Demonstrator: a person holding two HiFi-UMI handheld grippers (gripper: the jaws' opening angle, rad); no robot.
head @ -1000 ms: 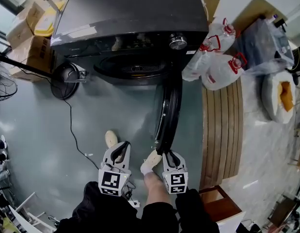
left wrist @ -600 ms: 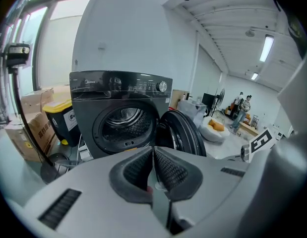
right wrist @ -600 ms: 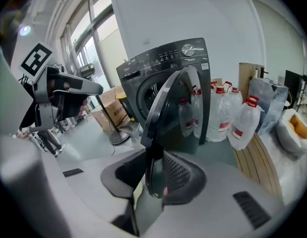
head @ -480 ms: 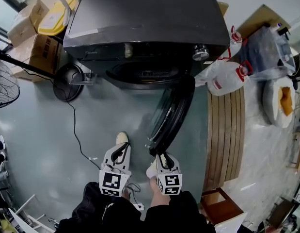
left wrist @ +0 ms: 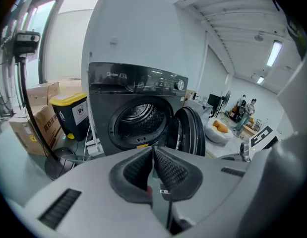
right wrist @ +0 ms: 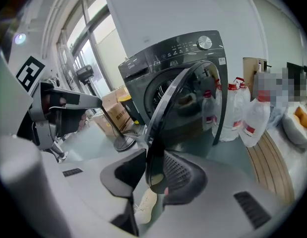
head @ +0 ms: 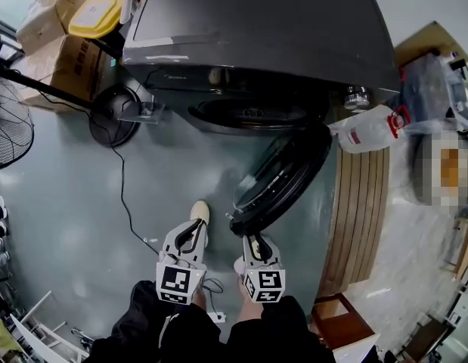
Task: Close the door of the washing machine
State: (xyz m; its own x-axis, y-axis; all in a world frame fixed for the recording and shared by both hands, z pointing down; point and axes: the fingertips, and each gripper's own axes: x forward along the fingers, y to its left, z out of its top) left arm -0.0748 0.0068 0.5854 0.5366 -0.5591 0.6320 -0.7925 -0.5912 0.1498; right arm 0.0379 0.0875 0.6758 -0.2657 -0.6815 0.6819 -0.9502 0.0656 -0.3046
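Two grippers angle down toward washing machine. Left gripper jaws together, nothing between. Right gripper jaws have just been opening, apart astride near edge of door, which hangs half-open right of drum.

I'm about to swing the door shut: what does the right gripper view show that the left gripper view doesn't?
Only the right gripper view: the door rim between the jaws of the right claw, which have just been opening, plus white jugs and wooden slats beside the machine. Only the left gripper view: the drum head-on, ceiling lights, and the left claw shut, empty. Both: the dark washing machine with its door open, and cardboard boxes beside it.
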